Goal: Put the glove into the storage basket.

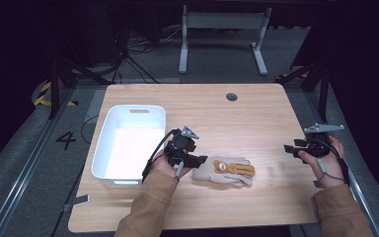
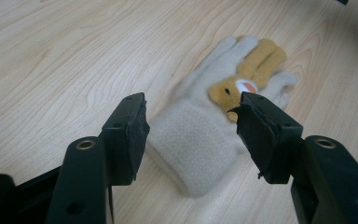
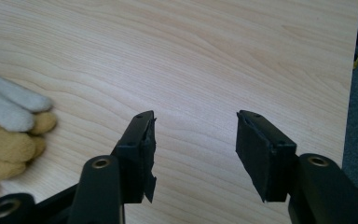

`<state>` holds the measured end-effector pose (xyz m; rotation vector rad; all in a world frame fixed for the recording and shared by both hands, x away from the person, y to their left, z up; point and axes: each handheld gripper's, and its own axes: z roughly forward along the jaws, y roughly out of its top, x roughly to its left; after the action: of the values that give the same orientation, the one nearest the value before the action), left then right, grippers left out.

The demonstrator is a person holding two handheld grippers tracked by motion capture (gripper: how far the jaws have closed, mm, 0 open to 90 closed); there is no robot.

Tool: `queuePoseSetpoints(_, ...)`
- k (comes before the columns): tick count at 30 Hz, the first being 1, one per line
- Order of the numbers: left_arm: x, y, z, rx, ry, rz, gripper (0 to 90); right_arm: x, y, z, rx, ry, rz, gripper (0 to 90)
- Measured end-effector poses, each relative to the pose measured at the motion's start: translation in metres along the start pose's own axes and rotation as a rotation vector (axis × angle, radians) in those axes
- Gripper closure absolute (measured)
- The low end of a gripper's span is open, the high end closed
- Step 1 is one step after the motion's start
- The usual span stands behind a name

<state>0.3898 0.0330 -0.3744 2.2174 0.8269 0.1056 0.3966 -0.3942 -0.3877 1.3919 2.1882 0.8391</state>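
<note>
High view overlooks table (image 1: 256, 106) — tongs views skim close.

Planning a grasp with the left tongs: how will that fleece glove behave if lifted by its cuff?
The glove looks like soft fleece lying flat, so it will probably go floppy, fingers dangling. It seems light, and its fuzzy surface should grip rather than slip. The open left tongs straddle the cuff, so pinching a fold seems feasible.

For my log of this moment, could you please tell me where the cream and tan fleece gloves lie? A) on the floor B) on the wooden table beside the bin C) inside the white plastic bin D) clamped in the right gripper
B: the gloves lie flat on the table, right of the bin.
</note>
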Motion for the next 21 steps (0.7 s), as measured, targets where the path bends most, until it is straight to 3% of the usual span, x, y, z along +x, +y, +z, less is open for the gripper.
queuePoseSetpoints(7, -0.001, -0.001, 0.002, -0.004, -0.008, 0.009, 40.1, -0.009, -0.007, 0.015, 0.031, -0.006, 0.004, 52.7)
queuePoseSetpoints(13, -0.001, -0.002, 0.006, -0.005, -0.018, 0.001, 37.6, -0.012, -0.014, 0.027, 0.062, -0.005, 0.010, 50.6)
queuePoseSetpoints(17, -0.004, -0.001, 0.009, 0.011, -0.016, 0.029, 36.7, -0.014, -0.016, 0.030, 0.066, 0.008, 0.010, 50.1)
queuePoseSetpoints(18, -0.007, 0.000, 0.011, 0.019, -0.017, 0.054, 35.1, -0.014, -0.016, 0.030, 0.063, 0.014, 0.013, 49.9)
queuePoseSetpoints(21, -0.010, 0.002, 0.013, 0.032, -0.015, 0.070, 30.2, -0.014, -0.016, 0.029, 0.057, 0.024, 0.014, 49.9)
